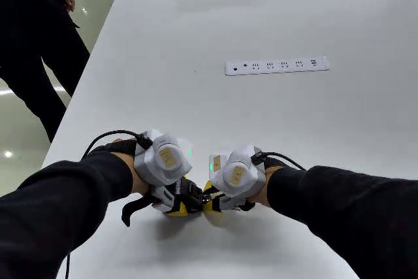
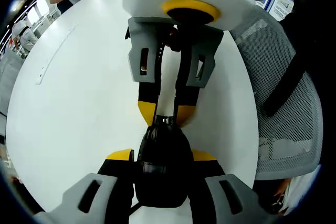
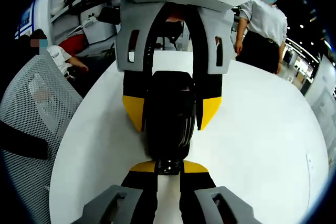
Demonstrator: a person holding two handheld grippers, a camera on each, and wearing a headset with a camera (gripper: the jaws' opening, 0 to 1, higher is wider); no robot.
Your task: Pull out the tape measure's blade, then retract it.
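facing each other low on the white table (image 1: 261, 17), the two grippers meet at the tape measure (image 3: 170, 114). the left gripper (image 2: 161, 156) is clamped on the black case, one jaw pressed to each side. the right gripper (image 3: 169, 167) pinches the small end tab at the case's mouth, jaws nearly together. a power strip (image 1: 277, 65) lies well apart.

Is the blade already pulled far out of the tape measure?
No, the right tongs grip right against the tape measure, no blade length showing.
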